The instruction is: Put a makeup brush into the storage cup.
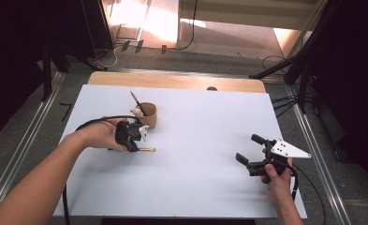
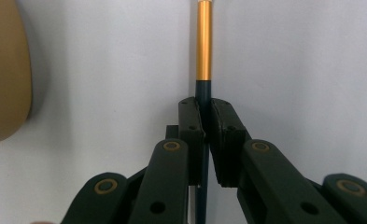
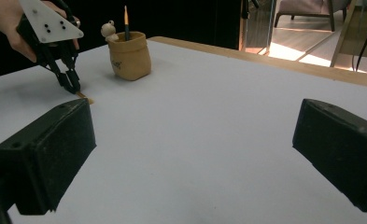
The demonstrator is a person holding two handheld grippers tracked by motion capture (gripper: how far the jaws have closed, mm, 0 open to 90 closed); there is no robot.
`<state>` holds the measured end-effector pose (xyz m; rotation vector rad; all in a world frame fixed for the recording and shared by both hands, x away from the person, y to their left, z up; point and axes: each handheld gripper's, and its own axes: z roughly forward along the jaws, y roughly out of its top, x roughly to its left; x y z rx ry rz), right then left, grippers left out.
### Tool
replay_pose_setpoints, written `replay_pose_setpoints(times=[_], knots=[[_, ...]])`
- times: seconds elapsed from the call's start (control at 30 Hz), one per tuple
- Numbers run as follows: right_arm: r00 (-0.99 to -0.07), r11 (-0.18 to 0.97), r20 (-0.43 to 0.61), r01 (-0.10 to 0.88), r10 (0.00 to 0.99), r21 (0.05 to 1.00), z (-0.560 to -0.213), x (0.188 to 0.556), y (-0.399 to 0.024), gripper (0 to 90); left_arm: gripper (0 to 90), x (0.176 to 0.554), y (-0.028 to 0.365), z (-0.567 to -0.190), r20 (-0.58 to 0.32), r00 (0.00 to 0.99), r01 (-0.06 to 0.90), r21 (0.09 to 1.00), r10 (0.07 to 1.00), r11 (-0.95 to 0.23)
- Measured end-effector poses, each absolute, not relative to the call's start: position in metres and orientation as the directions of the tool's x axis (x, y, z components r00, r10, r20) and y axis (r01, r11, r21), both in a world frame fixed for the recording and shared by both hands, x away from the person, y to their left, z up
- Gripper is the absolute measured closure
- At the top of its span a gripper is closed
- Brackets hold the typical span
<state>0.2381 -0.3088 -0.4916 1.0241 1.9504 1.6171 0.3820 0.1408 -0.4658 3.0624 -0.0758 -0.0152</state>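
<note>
White table (image 1: 195, 154) first, wide and bare across the middle. Far left on it, a tan cup (image 1: 148, 115) with one brush standing inside. Just near of the cup, the left gripper (image 1: 136, 146) is down on the table, jaws clamped on a pencil (image 2: 203, 46) lying flat: dark shaft between the pads, gold band beyond them. Right gripper (image 1: 249, 152) waits at the near right, jaws wide, nothing in them. That pencil looks light, stiff and slick, likely to roll or pivot. A grip nearer mid-shaft should keep it from tipping when lifted.
</note>
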Motion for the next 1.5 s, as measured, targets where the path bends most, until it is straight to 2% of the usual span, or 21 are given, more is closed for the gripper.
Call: replay_pose_setpoints(times=[0.37,0.47,0.7,0.97,1.5], knots=[[-0.643,0.052,0.135,0.262,0.754,0.964,-0.490,0.235,-0.312,0.0,85.1,0.385,0.143,-0.465,-0.027,1.000,-0.006,0.093,-0.008,-0.996],[-0.643,0.044,0.140,0.261,0.753,0.964,-0.489,0.234,-0.313,0.0,85.1,0.386,0.145,-0.464,0.000,1.000,-0.002,0.100,-0.002,-0.995],[-0.628,0.017,0.155,0.258,0.763,0.966,-0.486,0.233,-0.322,0.0,85.4,0.388,0.155,-0.452,0.001,0.999,0.032,0.188,0.033,-0.982],[-0.614,0.018,0.153,0.263,0.774,0.965,-0.488,0.227,-0.332,0.0,85.5,0.385,0.156,-0.449,0.004,1.000,0.028,0.175,0.030,-0.984],[-0.620,0.042,0.134,0.262,0.773,0.964,-0.493,0.224,-0.326,0.0,85.5,0.381,0.160,-0.436,-0.005,0.998,0.058,0.287,0.059,-0.956]])
